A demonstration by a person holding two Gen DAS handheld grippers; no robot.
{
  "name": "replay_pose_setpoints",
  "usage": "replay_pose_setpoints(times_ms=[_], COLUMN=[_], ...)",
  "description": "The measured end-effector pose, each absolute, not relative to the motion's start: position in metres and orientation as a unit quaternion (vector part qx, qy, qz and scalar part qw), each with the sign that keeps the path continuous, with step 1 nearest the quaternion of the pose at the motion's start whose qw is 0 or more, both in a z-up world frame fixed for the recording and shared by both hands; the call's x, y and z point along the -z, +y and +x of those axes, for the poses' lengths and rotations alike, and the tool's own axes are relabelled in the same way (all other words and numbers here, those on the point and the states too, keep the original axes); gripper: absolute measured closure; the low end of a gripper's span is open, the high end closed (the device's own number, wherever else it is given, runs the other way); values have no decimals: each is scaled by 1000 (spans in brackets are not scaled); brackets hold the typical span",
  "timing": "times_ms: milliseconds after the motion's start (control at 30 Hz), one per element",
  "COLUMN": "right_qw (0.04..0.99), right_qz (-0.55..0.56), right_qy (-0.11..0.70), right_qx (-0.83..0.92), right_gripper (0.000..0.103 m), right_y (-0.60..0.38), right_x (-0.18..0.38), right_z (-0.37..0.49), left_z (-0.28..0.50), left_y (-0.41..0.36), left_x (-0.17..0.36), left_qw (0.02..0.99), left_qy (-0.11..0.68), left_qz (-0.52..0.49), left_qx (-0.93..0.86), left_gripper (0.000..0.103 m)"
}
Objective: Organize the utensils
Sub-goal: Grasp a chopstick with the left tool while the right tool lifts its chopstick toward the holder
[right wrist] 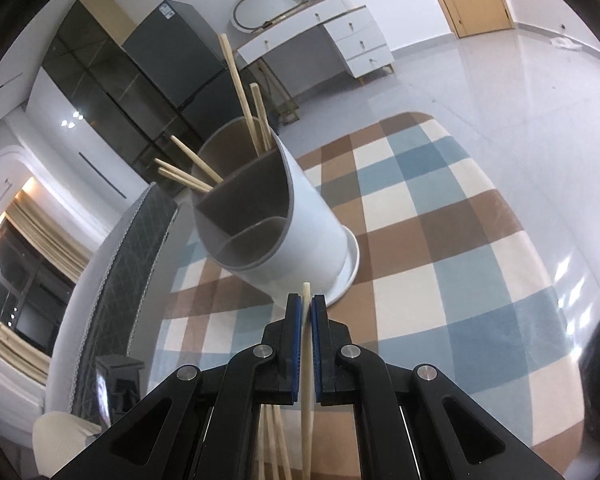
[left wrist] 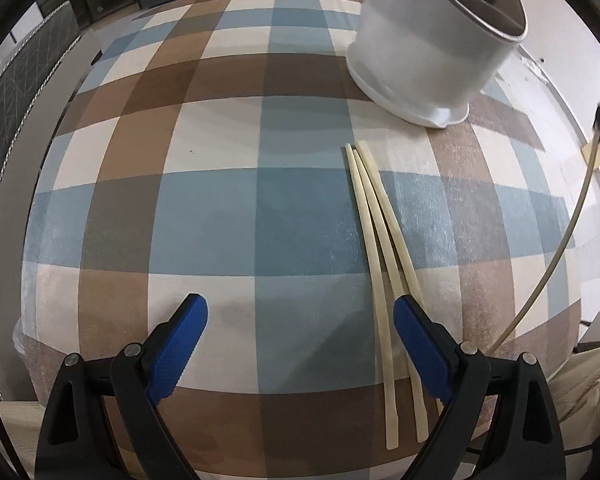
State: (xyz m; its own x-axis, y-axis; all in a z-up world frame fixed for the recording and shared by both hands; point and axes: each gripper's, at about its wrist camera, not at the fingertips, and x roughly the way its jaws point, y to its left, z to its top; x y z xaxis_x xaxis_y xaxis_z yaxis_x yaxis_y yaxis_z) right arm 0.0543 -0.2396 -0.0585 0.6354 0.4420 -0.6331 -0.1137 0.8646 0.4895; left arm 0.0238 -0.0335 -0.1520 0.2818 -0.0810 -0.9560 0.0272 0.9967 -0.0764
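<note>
The left gripper (left wrist: 300, 320) hovers low over the checked tablecloth (left wrist: 220, 208) with its blue-padded jaws spread wide and nothing between them. Three loose chopsticks (left wrist: 374, 240) lie flat on the cloth just inside its right finger (that finger covers part of the outermost stick), and they run forward from the gripper, their thin tips closing together at the far end. Beyond those tips, ahead and to the right, stands the white utensil holder (left wrist: 432, 52) on its saucer-like base, apart from the sticks.

The right gripper (right wrist: 306, 306) is raised above the table, its jaws drawn narrow and clamped on a single chopstick (right wrist: 307, 360) that passes up between the pads, its tip poking out just past the fingertips. Below the gripper's body, the ends of the loose sticks show on the cloth. Directly ahead, close to the held tip, is the holder (divided inside by grey partitions into compartments). Its far compartment already carries several chopsticks (right wrist: 244, 100) leaning at different angles; the nearer compartments show no utensils.
</note>
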Motion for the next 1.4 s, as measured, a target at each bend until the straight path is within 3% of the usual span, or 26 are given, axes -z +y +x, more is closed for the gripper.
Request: replay_pose_setpoints(times_ms=[467,767,867,933,1000,1267,1400], right_qw=[884,884,886,885,884,885,894], right_qz=[203,201,194,196,200,192,179], right_qy=[388,386,385,387,389,391,376], right_qx=[-164,-172,-172,-170,-167,-165,-166], right_gripper=[99,99,99,99,99,99,99], right_y=[-239,-235,-235,-238,-241,-238,-234], right_x=[53,52,51,53,55,56,47], right_z=[51,57,58,60,61,59,48], left_z=[55,84,95,101,107,90,63], left_y=[-33,-41,-47,-51,-53,-31,-19], left_x=[162,157,155,155,155,142,108], left_qw=[800,812,814,813,811,828,867], left_qy=[600,584,580,581,584,557,490], left_qz=[-13,-4,4,5,3,-43,-75], left_qx=[12,11,22,28,35,44,56], left_gripper=[14,43,62,85,101,103,103])
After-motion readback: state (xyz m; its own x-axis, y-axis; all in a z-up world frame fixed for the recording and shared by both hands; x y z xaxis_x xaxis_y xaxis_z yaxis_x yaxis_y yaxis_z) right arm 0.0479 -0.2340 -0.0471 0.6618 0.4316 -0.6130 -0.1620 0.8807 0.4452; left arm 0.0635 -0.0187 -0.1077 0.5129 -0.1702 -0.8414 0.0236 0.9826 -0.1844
